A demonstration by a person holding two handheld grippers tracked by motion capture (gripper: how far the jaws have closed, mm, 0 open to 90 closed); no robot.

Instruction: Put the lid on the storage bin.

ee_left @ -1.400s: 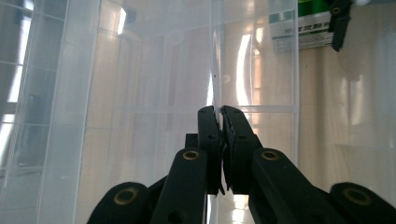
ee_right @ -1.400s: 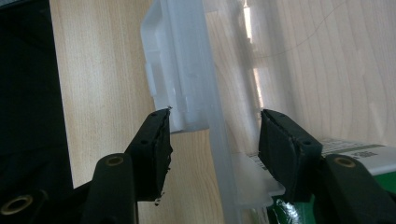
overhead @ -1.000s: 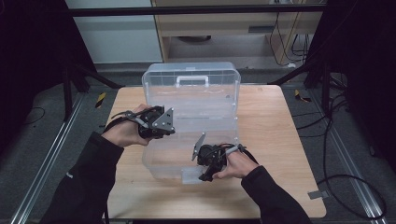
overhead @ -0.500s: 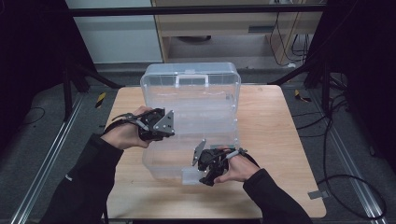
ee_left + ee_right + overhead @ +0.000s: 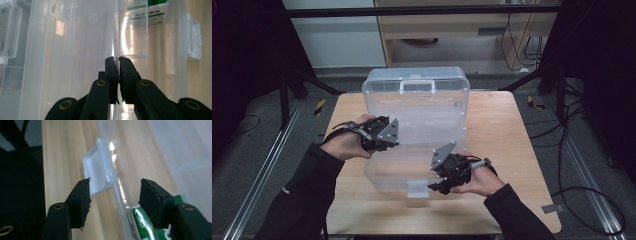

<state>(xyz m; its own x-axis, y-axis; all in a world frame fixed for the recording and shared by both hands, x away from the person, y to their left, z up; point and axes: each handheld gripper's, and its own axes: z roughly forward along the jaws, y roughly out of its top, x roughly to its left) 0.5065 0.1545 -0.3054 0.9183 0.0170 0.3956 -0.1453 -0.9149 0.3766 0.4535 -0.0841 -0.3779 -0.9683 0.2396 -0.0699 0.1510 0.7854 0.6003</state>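
A clear plastic storage box (image 5: 384,175) lies on the wooden table (image 5: 512,130), its lid (image 5: 417,92) standing open at the back. My left gripper (image 5: 387,144) is at the box's left wall. In the left gripper view the gripper (image 5: 117,60) is shut on that thin clear wall (image 5: 115,35). My right gripper (image 5: 433,187) is at the front edge, beside the white latch (image 5: 416,189). In the right gripper view it (image 5: 115,188) is open, with the latch (image 5: 98,170) and the front rim between its jaws, untouched.
A green-and-white label (image 5: 140,220) shows through the box's bottom and appears as a label (image 5: 150,17) in the left gripper view. Dark frame posts and cables (image 5: 572,135) surround the table. Bare wood lies to the right of the box.
My right gripper has dropped slightly toward the front edge, closer to the latch. The left gripper has held its place on the wall.
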